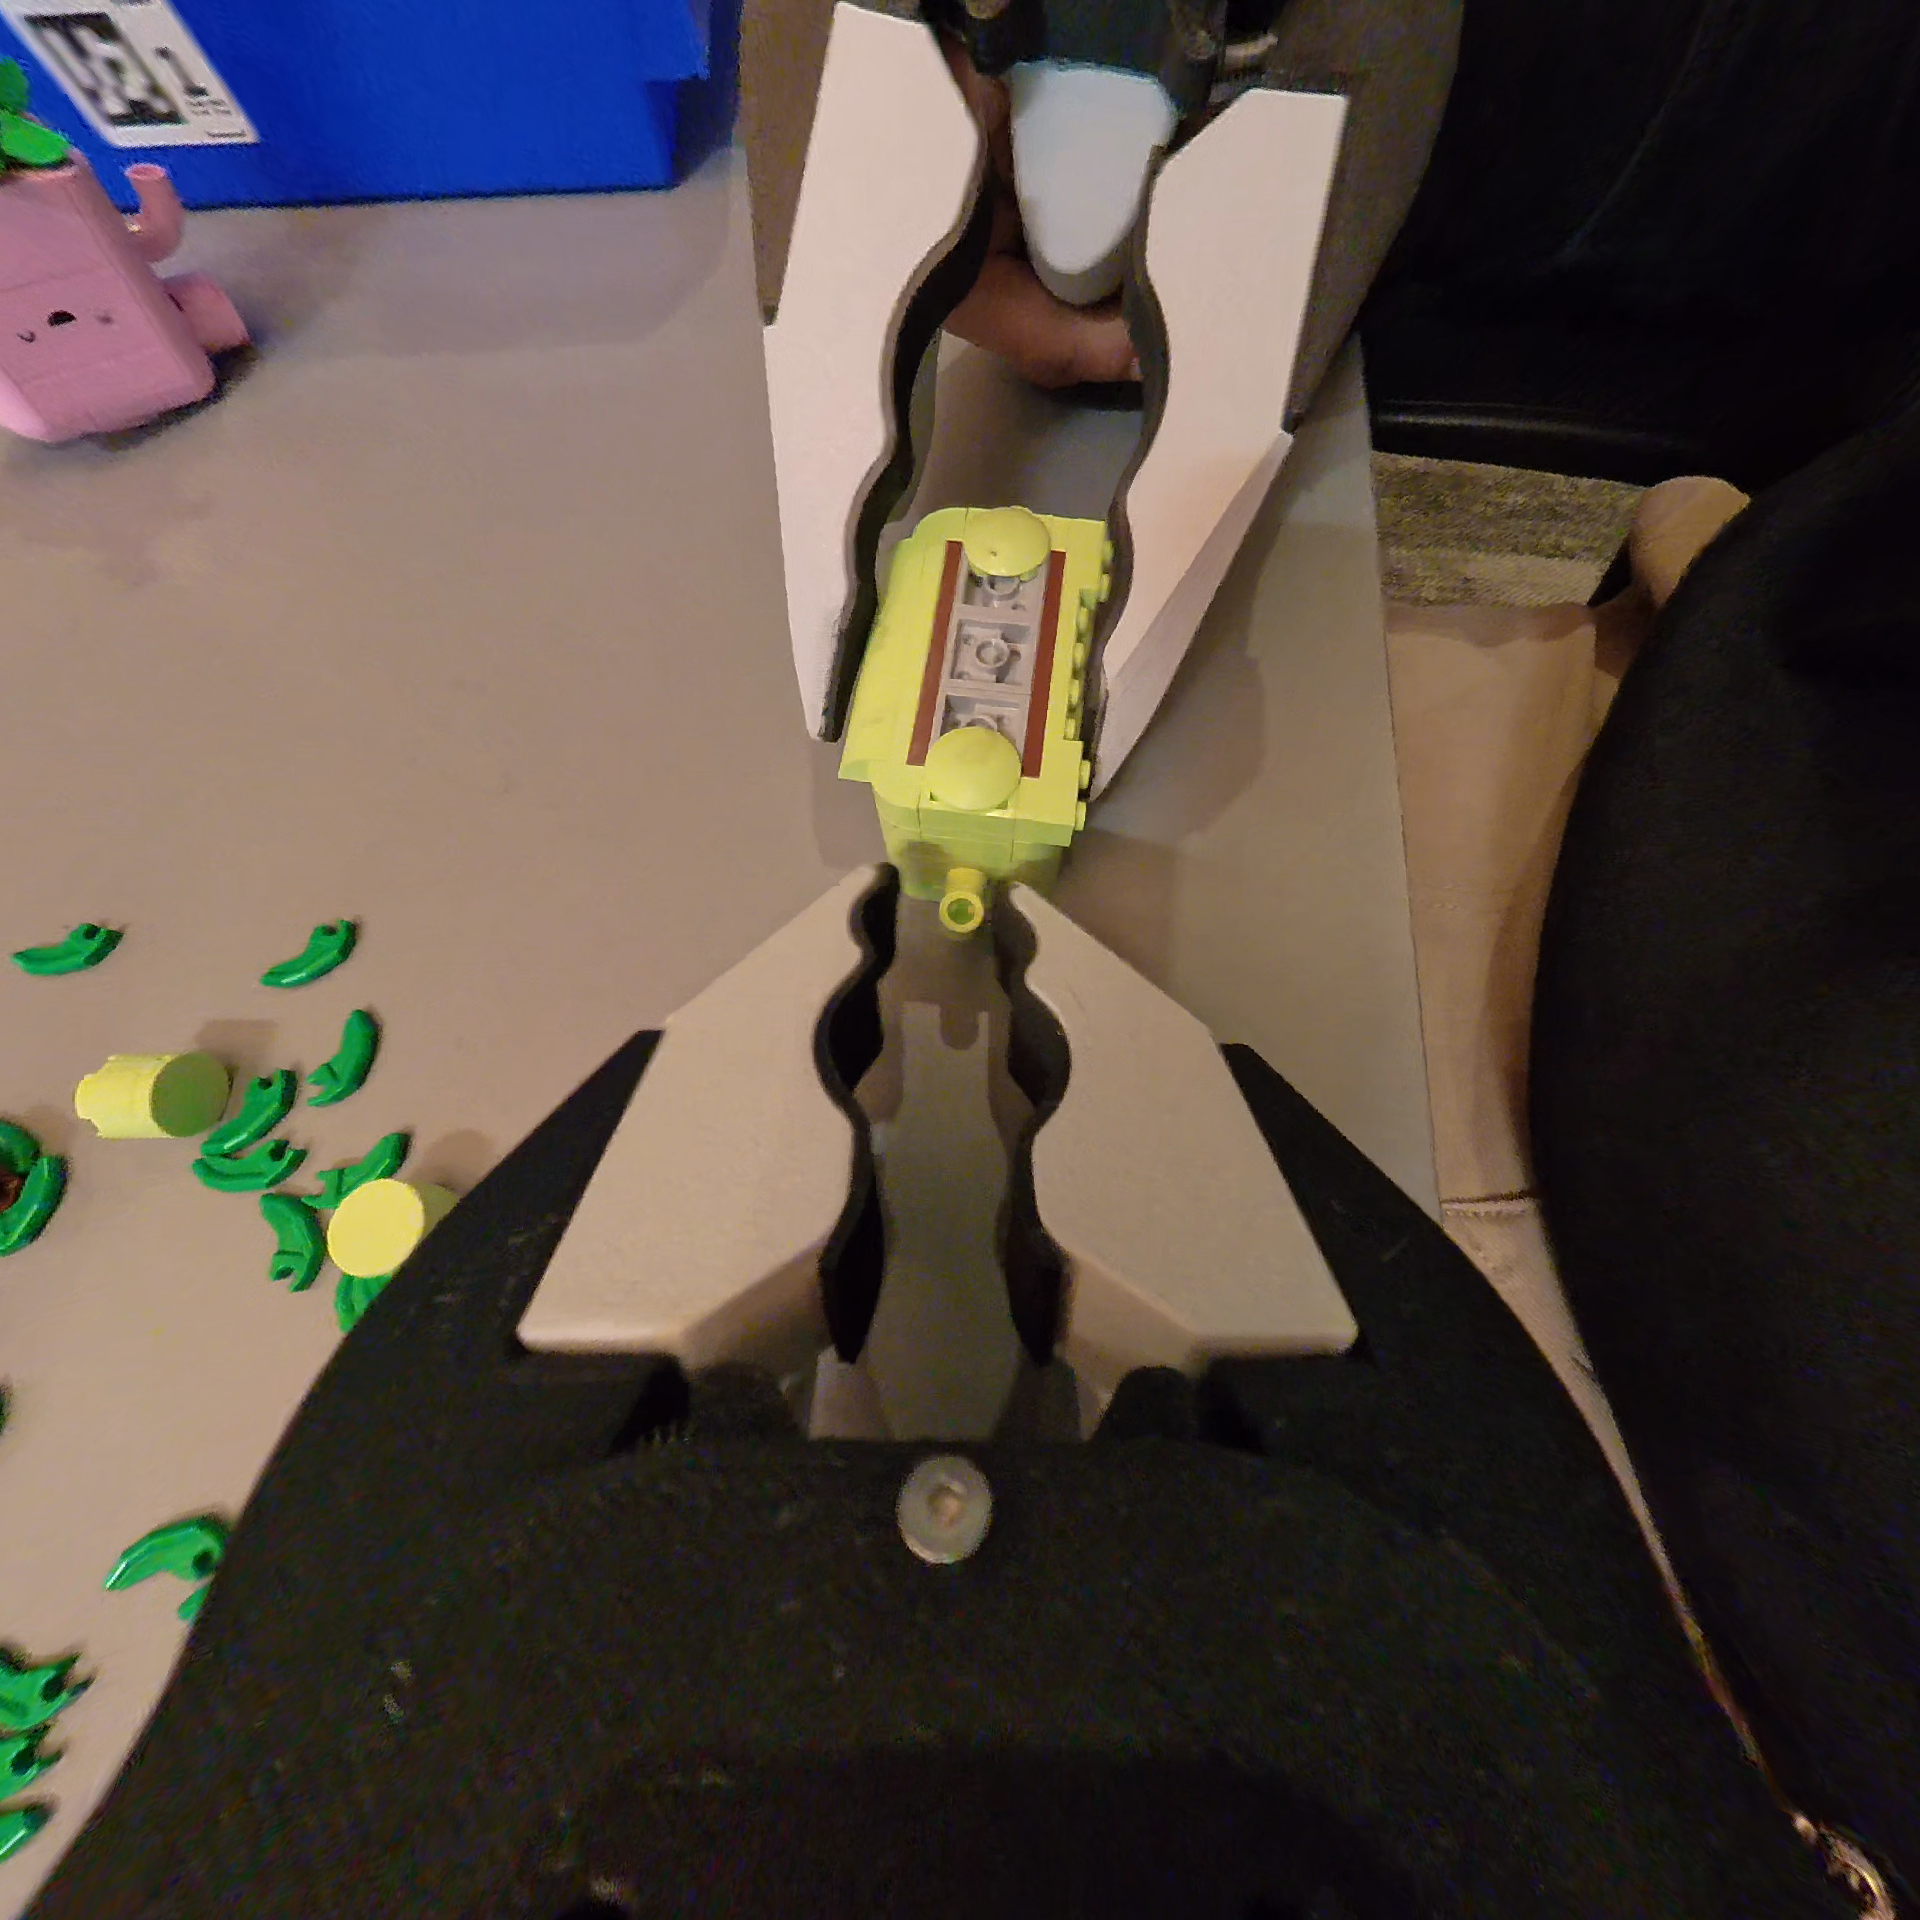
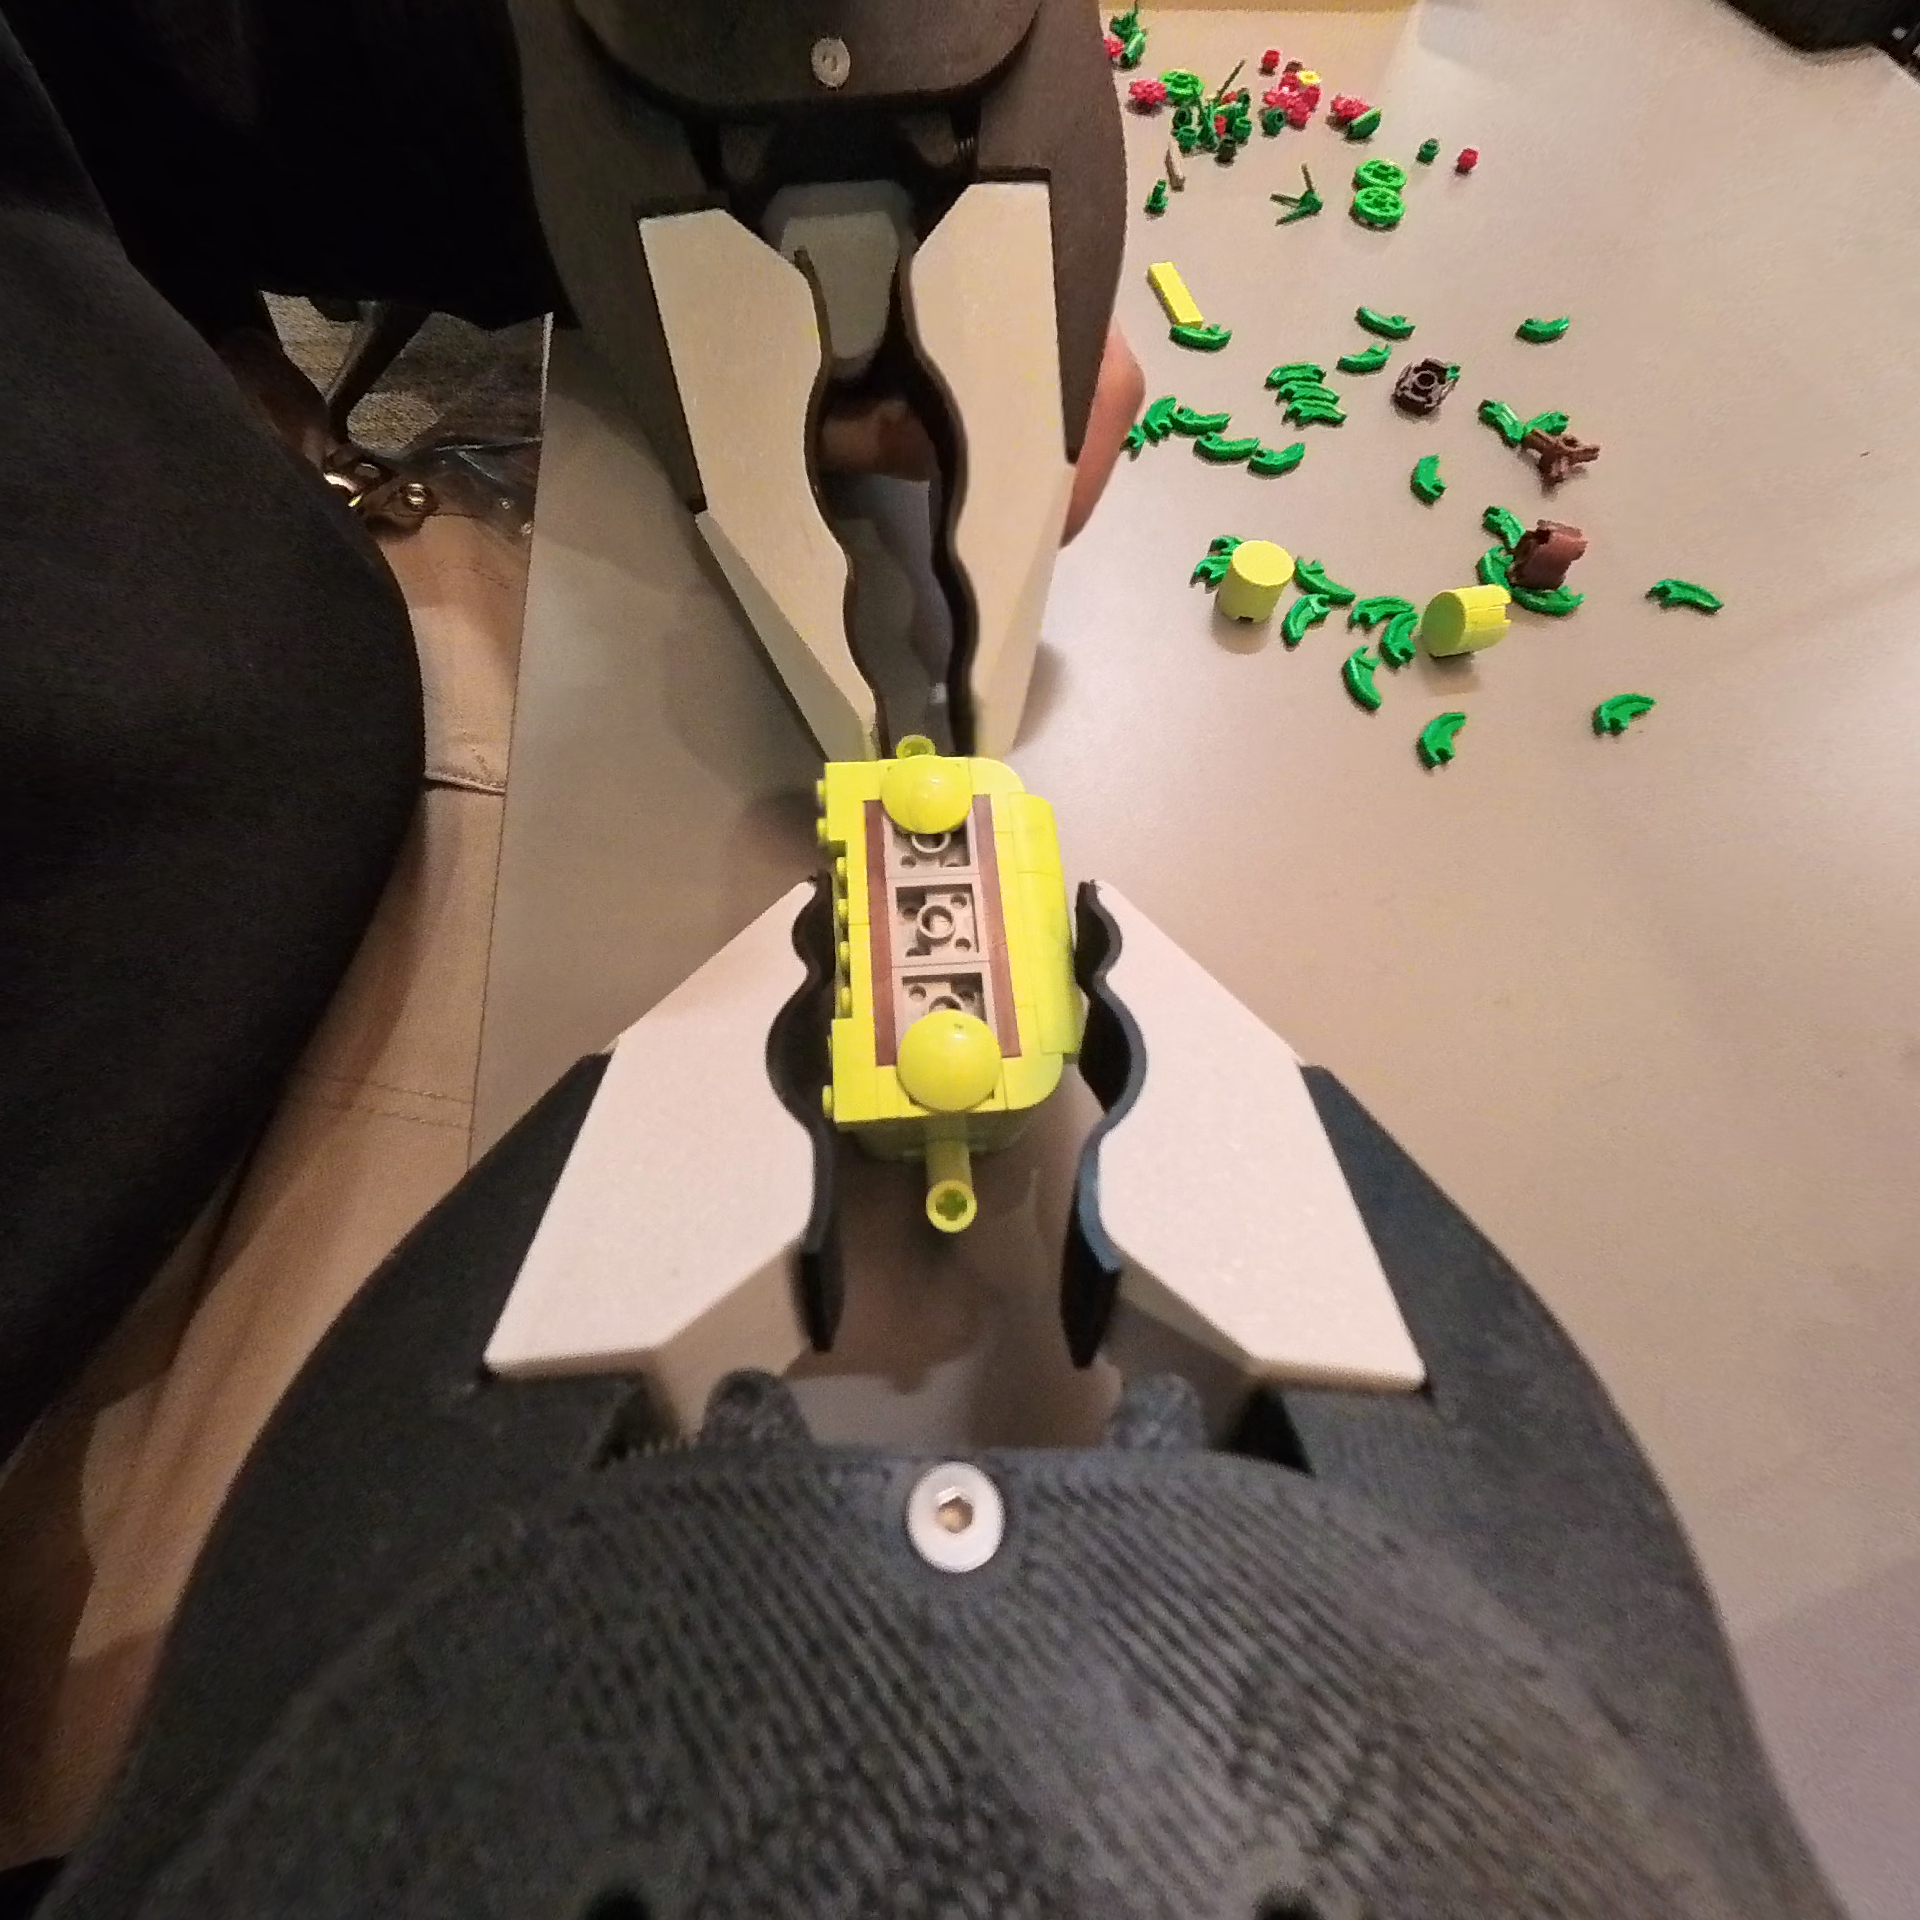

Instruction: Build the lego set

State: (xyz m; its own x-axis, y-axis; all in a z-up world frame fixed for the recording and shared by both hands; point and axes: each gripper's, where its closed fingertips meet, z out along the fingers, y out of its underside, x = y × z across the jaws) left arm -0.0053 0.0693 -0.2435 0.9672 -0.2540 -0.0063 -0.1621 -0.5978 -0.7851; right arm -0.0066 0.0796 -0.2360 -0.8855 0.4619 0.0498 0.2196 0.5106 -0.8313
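Right wrist view: right gripper point(image 2: 951, 997) squeezing lime lego block point(image 2: 951, 935) above the table point(image 2: 1455, 1143). Left gripper point(image 1: 945, 914) fingers narrow, nipping the little peg point(image 1: 964, 906). Could slip and drop if pulled too hard.

Lime-yellow lego block point(image 2: 951, 961) shows grey studs between two brown stripes. Bright green leaf pieces point(image 2: 1311, 400) lie scattered on the beige table point(image 2: 1455, 1039), with red bits point(image 2: 1288, 99) beyond. A pink figure point(image 1: 88, 312) sits before a blue box point(image 1: 447, 94).
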